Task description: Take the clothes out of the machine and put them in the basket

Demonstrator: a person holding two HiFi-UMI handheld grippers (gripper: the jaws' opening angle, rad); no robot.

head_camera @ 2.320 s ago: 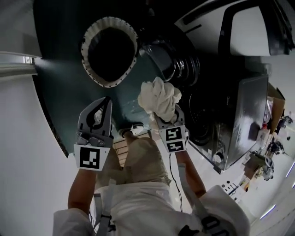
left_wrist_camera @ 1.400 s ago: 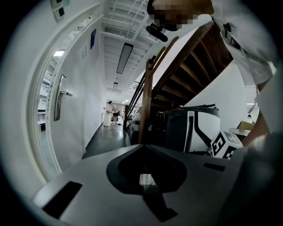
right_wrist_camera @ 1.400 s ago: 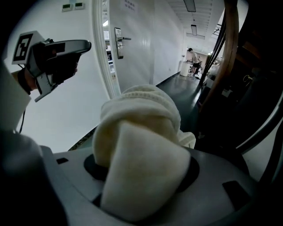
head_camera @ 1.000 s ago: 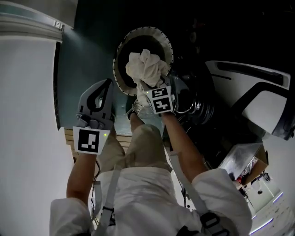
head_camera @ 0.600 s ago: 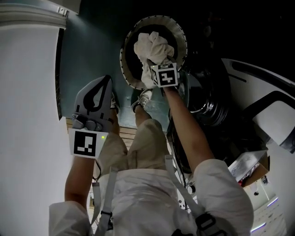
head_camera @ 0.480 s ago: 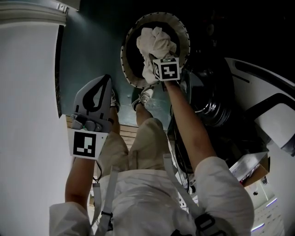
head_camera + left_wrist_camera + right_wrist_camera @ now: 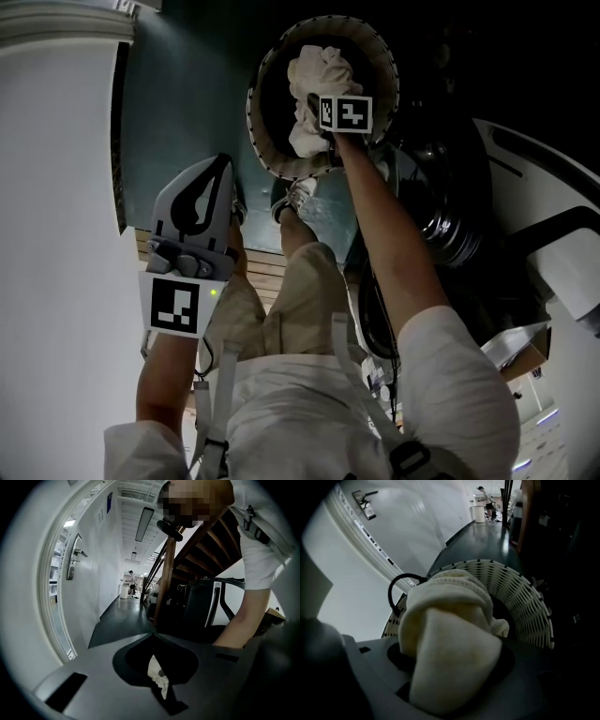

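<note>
Cloth (image 7: 319,73), crumpled, between right gripper's (image 7: 450,651) loosening fingers (image 7: 372,656) over lattice basket (image 7: 525,602); left gripper (image 7: 221,169) closed.

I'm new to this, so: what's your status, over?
Left gripper shut. Right gripper, jaws just opening, cream cloth between them, over white basket. Nothing in the way.
</note>
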